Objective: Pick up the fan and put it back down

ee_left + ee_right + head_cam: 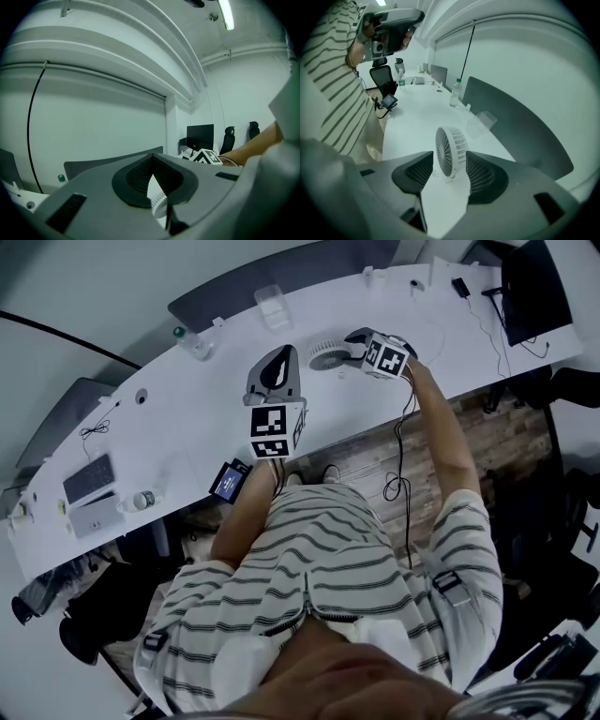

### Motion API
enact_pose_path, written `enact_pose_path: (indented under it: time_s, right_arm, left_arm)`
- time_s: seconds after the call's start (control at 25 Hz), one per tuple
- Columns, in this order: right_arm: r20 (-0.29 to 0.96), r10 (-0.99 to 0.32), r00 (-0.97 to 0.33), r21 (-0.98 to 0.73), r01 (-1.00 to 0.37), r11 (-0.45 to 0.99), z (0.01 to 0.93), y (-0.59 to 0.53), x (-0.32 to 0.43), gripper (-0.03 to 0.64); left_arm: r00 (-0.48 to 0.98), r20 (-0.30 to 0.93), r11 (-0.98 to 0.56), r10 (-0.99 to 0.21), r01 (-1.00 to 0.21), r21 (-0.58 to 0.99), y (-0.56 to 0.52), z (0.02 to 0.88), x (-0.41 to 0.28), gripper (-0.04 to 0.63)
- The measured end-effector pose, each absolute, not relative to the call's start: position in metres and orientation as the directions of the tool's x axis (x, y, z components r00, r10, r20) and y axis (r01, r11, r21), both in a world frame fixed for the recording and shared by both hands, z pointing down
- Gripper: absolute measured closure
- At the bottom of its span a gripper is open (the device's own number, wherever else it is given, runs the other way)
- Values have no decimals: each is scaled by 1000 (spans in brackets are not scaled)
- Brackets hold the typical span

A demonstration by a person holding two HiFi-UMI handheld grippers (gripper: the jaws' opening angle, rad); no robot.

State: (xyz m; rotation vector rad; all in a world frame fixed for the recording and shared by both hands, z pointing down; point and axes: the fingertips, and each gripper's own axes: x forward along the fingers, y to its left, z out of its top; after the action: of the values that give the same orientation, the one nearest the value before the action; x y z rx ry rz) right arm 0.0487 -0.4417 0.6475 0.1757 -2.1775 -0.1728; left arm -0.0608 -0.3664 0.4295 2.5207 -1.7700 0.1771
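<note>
Fan (pixel 323 354) partly behind right gripper (pixel 351 345)

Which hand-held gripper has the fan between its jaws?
The right hand-held gripper: the fan stands between its open jaws. The left hand-held gripper has its jaws together.

- The left gripper (pixel 275 362) has a grey shell, black ribbed pads (pixel 140 180), and a white cube (pixel 272 432) with black square markers behind the jaws.
- The right gripper (pixel 349 346) has the same shell, pads and cube.
- A black cable (pixel 397 486) trails from the right gripper's rear.
- The shirt (pixel 319 559) is white with dark stripes.
- It has short sleeves (pixel 464 521) and black clips (pixel 448 582) at the shoulders.
</note>
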Motion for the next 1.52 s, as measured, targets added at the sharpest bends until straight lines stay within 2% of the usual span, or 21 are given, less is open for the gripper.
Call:
enact_pose_path:
  time_s: [0.68, 1.0, 1.32, 1.52]
  right_arm:
    - [875, -22, -483, 71, 85, 994, 686, -466, 37, 397]
    - [883, 57, -467, -17, 90, 996, 703, -467, 28, 396]
    - [889, 50, -454, 3, 116, 993, 703, -467, 26, 387]
    - [881, 34, -473, 6, 83, 997, 700, -462, 22, 388]
  left_arm:
    - [317, 153, -328, -936, -944, -50, -386, 439, -60, 588]
    - [311, 178, -325, -934, -944, -55, -388, 448, -65, 588]
    - [323, 178, -337, -929, -940, -52, -390, 448, -68, 588]
    - [327, 174, -340, -929, -939, -51, -389, 446, -69, 588]
